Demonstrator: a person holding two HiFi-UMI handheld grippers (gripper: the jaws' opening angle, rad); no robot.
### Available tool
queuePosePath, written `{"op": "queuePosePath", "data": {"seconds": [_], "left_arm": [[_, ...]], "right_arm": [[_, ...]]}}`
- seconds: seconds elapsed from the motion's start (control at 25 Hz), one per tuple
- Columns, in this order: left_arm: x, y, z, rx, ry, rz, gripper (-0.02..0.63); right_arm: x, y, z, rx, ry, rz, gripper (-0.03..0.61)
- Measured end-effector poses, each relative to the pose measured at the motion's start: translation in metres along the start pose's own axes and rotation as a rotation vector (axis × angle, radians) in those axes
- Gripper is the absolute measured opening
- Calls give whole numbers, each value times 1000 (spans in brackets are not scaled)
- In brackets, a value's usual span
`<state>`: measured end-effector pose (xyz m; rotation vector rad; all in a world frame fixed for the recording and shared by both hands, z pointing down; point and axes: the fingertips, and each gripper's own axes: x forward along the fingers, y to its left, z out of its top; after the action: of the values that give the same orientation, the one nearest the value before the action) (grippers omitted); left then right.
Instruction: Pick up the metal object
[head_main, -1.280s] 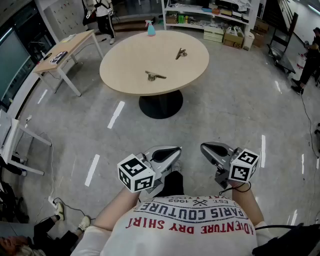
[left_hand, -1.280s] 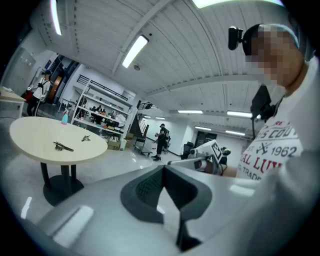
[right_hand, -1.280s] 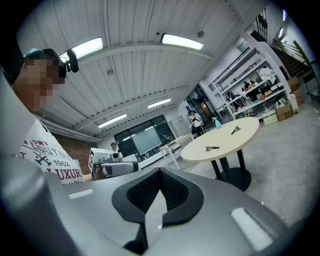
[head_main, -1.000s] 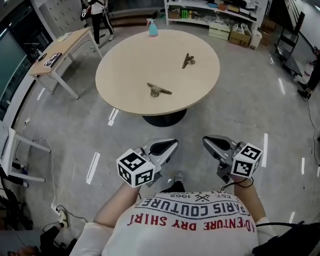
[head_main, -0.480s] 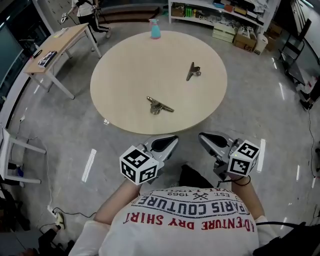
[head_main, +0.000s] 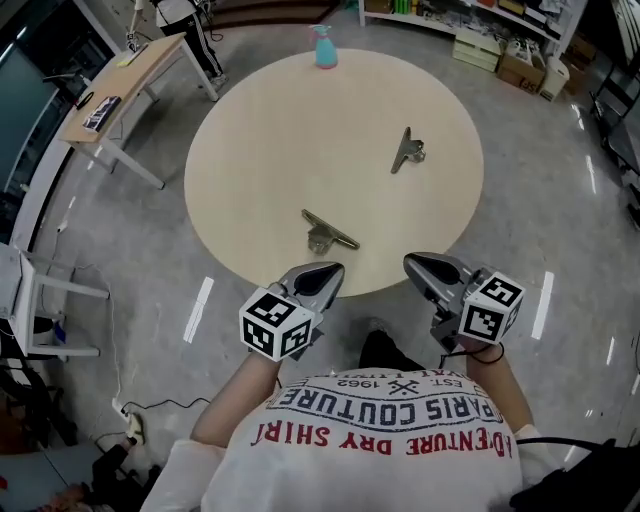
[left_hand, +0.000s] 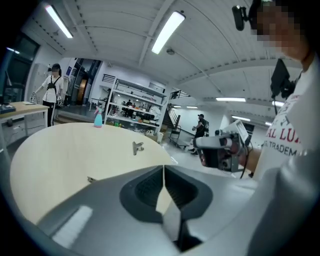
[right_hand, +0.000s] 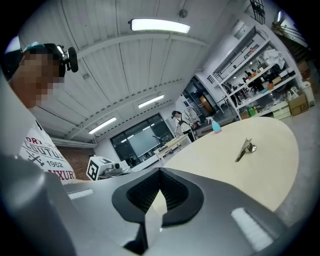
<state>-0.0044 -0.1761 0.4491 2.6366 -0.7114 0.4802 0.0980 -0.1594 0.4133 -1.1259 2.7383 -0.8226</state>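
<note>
Head view looked steeply down on a pale round table on polished grey floor streaked with light. The metal object lay near the table's front edge, and a second metal clip lay well apart from it toward the far right. A blue spray bottle stood at the far rim. Off to the left stood a long wooden desk with a person beside it. Shelving and cardboard boxes lined the back wall. The left gripper and right gripper hung just short of the table's near edge, apart from both clips. Each gripper's own view showed its jaws pressed together with nothing caught between them. The wearer's white shirt carried upside-down lettering: "PARIS COUTURE" and "EST. 1962" in dark print, "DRY SHIRT" in red. A black-and-white square marker showed on each gripper's cube.
</note>
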Motion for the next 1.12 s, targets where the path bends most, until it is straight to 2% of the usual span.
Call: {"op": "queuePosePath", "data": {"seconds": [0.12,0.32,0.48,0.68,0.84,0.88,0.96,1.12], "left_arm": [[19,35,-5,-23,41,21,125],[51,106,-33,54,133,191,289],[68,140,-66,33,214,220,361],[90,158,-92,31,291,199,394],[104,165,-110,59,370,193,392],[104,167,-111,66,379,204,376],[103,171,-110,65,377,238,289],[102,174,-106,54,358,264,284]], "right_arm": [[14,-24,8,2,27,0,2],[29,-68,11,50,54,-14,2],[40,-85,3,75,100,-11,2],[50,-99,-8,99,140,-1,2],[52,-101,-19,116,169,-1,2],[52,-101,-20,117,173,0,2],[51,-101,-22,123,174,0,2],[46,-105,-26,141,178,-12,2]]}}
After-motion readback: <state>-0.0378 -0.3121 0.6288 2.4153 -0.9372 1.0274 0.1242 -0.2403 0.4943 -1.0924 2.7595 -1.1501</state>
